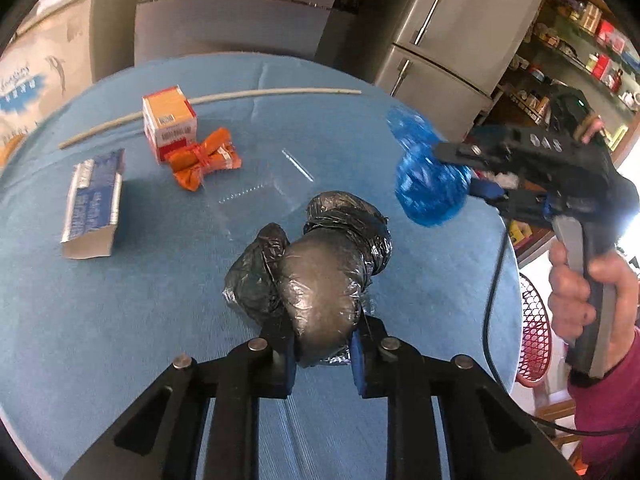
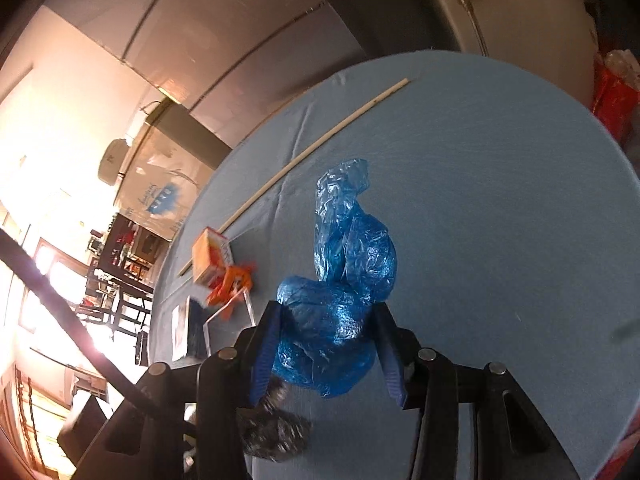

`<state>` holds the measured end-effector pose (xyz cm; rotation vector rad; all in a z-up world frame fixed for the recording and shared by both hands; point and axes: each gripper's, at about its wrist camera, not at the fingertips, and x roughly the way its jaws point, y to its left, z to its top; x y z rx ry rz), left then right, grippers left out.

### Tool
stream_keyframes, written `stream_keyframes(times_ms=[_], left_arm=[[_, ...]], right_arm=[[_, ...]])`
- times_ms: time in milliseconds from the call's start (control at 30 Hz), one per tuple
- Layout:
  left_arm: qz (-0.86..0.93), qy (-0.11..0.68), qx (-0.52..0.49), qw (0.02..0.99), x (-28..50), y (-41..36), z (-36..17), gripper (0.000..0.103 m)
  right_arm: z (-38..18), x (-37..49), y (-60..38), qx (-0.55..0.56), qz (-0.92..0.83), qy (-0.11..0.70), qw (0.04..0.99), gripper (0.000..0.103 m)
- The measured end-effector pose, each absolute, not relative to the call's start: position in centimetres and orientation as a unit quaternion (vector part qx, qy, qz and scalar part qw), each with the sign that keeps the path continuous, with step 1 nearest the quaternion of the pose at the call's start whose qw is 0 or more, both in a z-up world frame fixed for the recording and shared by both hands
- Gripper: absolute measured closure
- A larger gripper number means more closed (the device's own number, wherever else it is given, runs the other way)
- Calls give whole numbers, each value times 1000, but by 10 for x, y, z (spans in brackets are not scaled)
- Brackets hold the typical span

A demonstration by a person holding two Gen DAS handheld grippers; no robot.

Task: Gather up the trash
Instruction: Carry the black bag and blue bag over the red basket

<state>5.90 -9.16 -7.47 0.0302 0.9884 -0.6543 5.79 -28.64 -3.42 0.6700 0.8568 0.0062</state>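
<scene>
the black bag (image 2: 276,436) is motion-blurred and half hidden behind the right gripper (image 2: 326,344).

A round worktop (image 1: 120,340) under a light blue cloth fills the middle of both views, with a long thin pale stick (image 1: 208,98) lying across its far side. Behind it stands a steel two-door refrigerator (image 1: 452,32), and to the right of that open shelves (image 1: 576,52) crowded with tins, boxes and jars. At the worktop's right edge a red perforated chair back (image 1: 534,332) shows below the rim, while at far left a pale cabinet bears a blue printed emblem (image 1: 20,92), and the right wrist view looks past the worktop's edge into a glaring bright room with dark furniture (image 2: 120,276).
</scene>
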Motion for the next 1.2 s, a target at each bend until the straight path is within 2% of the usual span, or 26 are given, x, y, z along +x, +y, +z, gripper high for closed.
stream_keyframes(times_ms=[600, 1200], left_arm=[[-206, 356, 154, 899, -20, -112, 3, 80], [-200, 280, 205, 916, -67, -141, 37, 80]], right_arm=[[2, -96, -280, 277, 31, 349, 895, 54], [32, -164, -282, 244, 47, 290, 924, 54]])
